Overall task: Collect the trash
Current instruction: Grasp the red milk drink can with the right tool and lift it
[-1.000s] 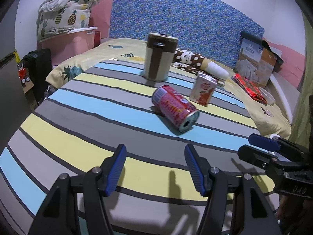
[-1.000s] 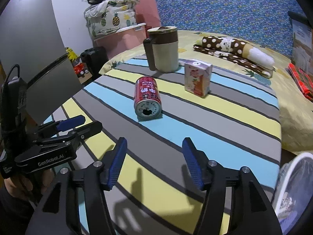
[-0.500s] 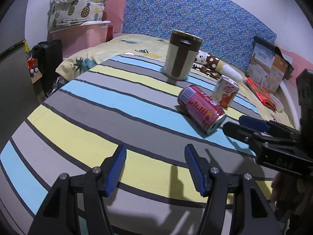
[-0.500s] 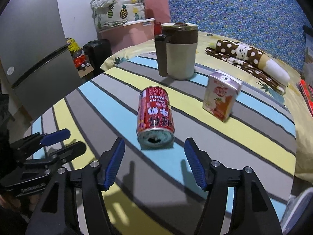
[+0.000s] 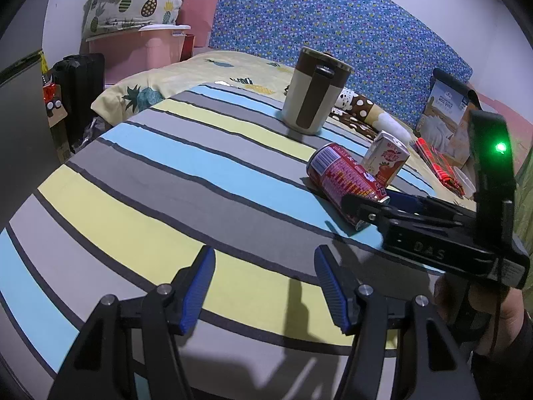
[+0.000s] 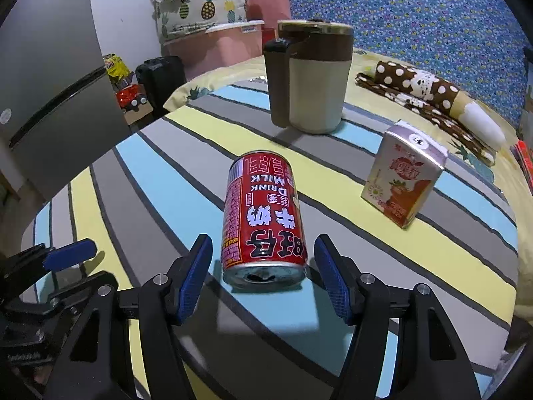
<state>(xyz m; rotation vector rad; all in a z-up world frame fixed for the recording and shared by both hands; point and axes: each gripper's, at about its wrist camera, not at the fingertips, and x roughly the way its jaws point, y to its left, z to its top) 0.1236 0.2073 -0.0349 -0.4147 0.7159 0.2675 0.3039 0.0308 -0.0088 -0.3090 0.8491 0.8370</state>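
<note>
You get even, cool indoor light in both views; it comes from above and behind the cameras, since the gripper fingers throw soft shadows forward onto the striped cloth point(image 5: 160, 206); the red can point(image 6: 263, 213) casts a short dark shadow beneath its near end; a small white glare spot sits on the cloth's far edge in the left view; a green indicator light point(image 5: 500, 147) blooms slightly; focus stays sharp at centre; straight stripes bow hard outward; black vignette fills every corner.
</note>
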